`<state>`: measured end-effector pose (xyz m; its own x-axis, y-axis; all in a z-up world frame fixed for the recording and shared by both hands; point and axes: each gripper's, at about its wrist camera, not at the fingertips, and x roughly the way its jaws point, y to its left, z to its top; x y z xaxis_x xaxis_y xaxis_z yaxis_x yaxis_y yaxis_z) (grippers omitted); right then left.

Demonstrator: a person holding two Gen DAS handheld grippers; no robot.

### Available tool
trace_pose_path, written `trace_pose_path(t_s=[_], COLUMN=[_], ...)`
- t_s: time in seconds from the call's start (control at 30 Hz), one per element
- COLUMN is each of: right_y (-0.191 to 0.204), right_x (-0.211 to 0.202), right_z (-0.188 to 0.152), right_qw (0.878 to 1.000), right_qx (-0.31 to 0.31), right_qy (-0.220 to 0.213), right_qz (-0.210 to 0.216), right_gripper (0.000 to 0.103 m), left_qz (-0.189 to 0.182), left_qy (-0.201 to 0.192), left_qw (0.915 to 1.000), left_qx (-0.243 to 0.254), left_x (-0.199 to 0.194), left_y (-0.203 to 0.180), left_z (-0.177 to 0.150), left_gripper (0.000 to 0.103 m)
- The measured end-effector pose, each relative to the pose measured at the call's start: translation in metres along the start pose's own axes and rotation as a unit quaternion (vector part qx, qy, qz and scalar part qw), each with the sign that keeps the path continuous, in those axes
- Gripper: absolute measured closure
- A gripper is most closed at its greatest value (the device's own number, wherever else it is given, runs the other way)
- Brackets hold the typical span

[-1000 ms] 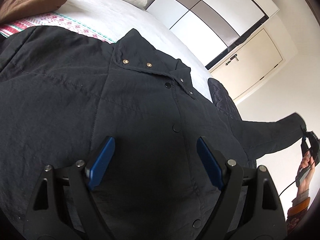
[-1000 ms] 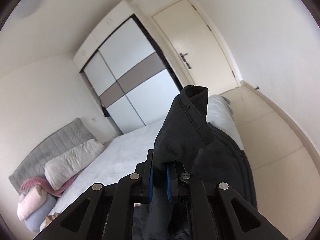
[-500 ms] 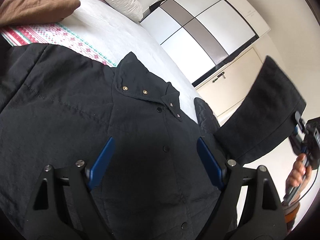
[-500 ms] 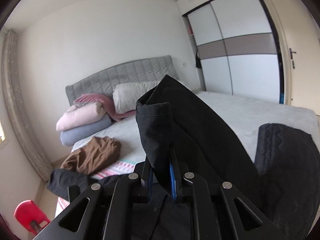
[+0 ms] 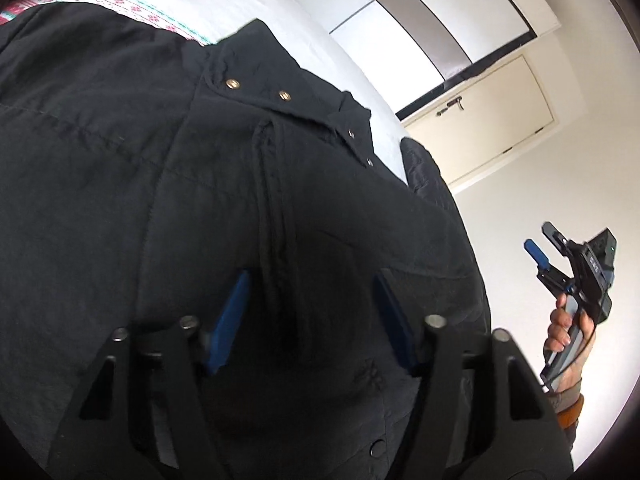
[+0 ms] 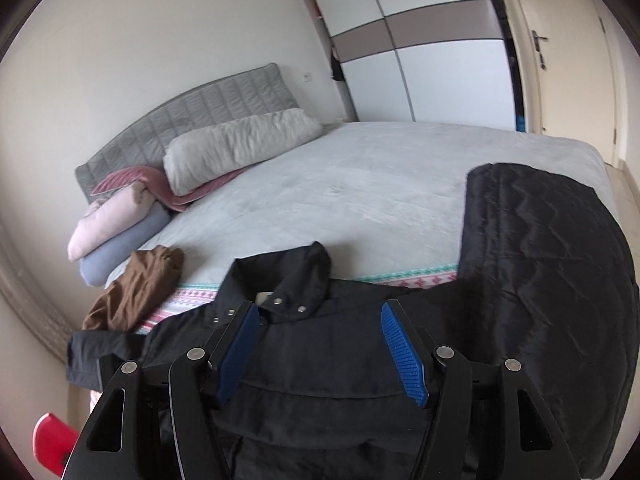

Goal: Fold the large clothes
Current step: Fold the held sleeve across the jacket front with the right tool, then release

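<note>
A bedroom with a grey-sheeted bed (image 6: 360,184), a padded headboard and a sliding wardrobe (image 6: 420,52) holds a black jacket (image 5: 120,184) spread over the near edge of the bed, directly under and ahead of both grippers. The left gripper (image 5: 312,312) has just been closing, its blue pads straddling a raised ridge of jacket fabric without pinching it. The right gripper (image 6: 320,348) has just been opening, standing empty above the jacket, collar just ahead.
</note>
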<state>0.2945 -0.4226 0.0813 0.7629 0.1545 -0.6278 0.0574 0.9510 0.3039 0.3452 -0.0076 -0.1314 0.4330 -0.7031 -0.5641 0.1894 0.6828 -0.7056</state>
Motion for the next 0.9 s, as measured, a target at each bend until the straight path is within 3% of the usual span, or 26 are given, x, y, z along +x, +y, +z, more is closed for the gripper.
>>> trace_pose_path(t_s=[0.03,0.07,0.2,0.27,0.3,0.37,0.4,0.43,0.53,0.57,0.63,0.7,0.77,0.83,0.87,0.9], right_y=[-0.019,-0.035,-0.09,-0.105,-0.11,-0.108,-0.104,-0.098,-0.089,-0.089,-0.096,-0.099,-0.092,-0.074,-0.063,-0.05], right_x=[0.011,0.022,0.069,0.093,0.104,0.127,0.134,0.137,0.125,0.123,0.125,0.121,0.109,0.089,0.08,0.074], right_z=[-0.002,-0.005,-0.015,-0.017,-0.019,-0.024,-0.025,-0.025,-0.022,-0.022,-0.023,-0.023,-0.022,-0.024,-0.027,-0.031], right_qw=[1.0,0.999,0.991,0.986,0.983,0.979,0.981,0.983,0.991,0.99,0.985,0.982,0.981,0.985,0.989,0.992], right_qx=[0.024,0.045,0.116,0.143,0.155,0.157,0.139,0.118,0.085,0.072,0.067,0.07,0.067,0.05,0.039,0.024], right_qy=[0.01,0.019,0.06,0.081,0.095,0.13,0.137,0.134,0.09,0.078,0.074,0.055,0.029,-0.001,-0.011,-0.012], right_qz=[-0.012,-0.021,-0.038,-0.03,-0.024,-0.005,-0.022,-0.041,-0.06,-0.089,-0.142,-0.167,-0.178,-0.162,-0.143,-0.123], right_gripper=[0.038,0.038,0.042,0.049,0.055,0.076,0.09,0.092,0.093,0.093,0.089,0.081,0.08,0.08,0.079,0.079], left_qz=[0.022,0.045,0.076,0.136,0.154,0.155,0.153,0.152,0.141,0.131,0.102,0.078,0.059,0.048,0.049,0.06], left_qy=[0.004,-0.001,-0.092,-0.133,-0.13,-0.099,-0.09,-0.099,-0.175,-0.18,-0.156,-0.13,-0.123,-0.112,-0.095,-0.078], left_qw=[0.9997,0.9986,0.9913,0.978,0.9753,0.9802,0.9815,0.981,0.969,0.9683,0.9743,0.9789,0.9767,0.9738,0.9743,0.975], left_qx=[0.012,0.029,0.056,0.085,0.09,0.075,0.07,0.068,0.101,0.115,0.127,0.137,0.166,0.192,0.198,0.199], left_x=[0.006,0.009,-0.017,-0.024,-0.02,-0.01,-0.01,-0.015,-0.043,-0.046,-0.04,-0.03,-0.029,-0.024,-0.017,-0.01], left_y=[-0.005,-0.009,-0.02,-0.024,-0.023,-0.013,-0.011,-0.011,-0.028,-0.032,-0.034,-0.039,-0.051,-0.062,-0.063,-0.063], left_z=[-0.002,-0.004,-0.005,-0.003,-0.002,0.002,0.004,0.004,0.001,0.001,-0.002,-0.005,-0.011,-0.016,-0.017,-0.018], left_gripper=[0.066,0.09,0.096,0.097,0.097,0.096,0.096,0.096,0.096,0.095,0.095,0.095,0.095,0.09,0.083,0.082])
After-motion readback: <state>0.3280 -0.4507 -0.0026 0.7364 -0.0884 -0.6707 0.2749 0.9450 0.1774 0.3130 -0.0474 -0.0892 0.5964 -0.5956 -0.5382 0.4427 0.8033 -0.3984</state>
